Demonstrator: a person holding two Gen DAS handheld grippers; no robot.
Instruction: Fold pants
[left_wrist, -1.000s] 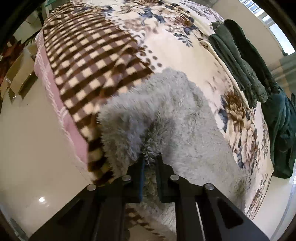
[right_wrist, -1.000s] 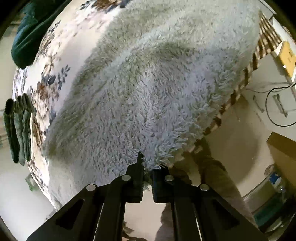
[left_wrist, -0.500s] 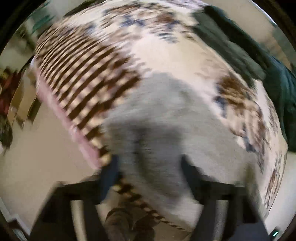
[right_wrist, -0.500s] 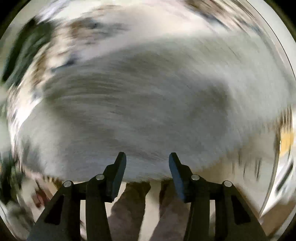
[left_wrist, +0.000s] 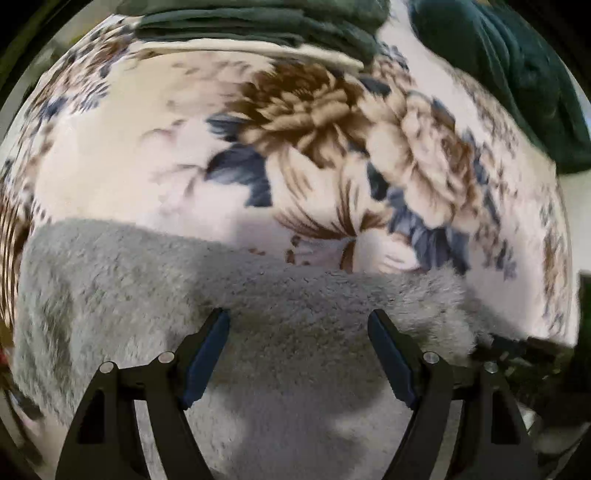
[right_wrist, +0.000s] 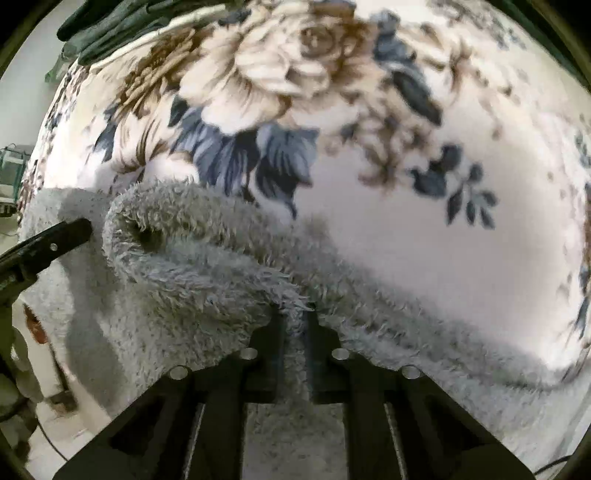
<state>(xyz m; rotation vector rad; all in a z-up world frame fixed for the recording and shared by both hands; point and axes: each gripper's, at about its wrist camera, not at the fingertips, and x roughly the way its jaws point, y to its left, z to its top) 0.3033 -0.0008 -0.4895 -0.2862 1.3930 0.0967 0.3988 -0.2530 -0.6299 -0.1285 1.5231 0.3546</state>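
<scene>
The fluffy grey pants (left_wrist: 288, 325) lie on a floral blanket (left_wrist: 147, 166) on the bed. My left gripper (left_wrist: 299, 321) is open and empty, its fingers spread just above the grey fleece. In the right wrist view the pants (right_wrist: 207, 266) bulge into a raised fold with a rolled edge at the left. My right gripper (right_wrist: 293, 314) is shut on the fleece at the fold's near edge. A finger of the left gripper (right_wrist: 55, 240) shows at the left of that view, over the fleece.
Folded dark green garments (left_wrist: 258, 22) lie at the far side of the blanket, with a teal garment (left_wrist: 517, 74) at the right. The green pile also shows in the right wrist view (right_wrist: 122, 26). Floor and a cable (right_wrist: 44, 432) lie at the lower left.
Both grippers let go of the fleece and swung to face across the bed. The left stays open. The right has shut on the fleece again at a fold.
</scene>
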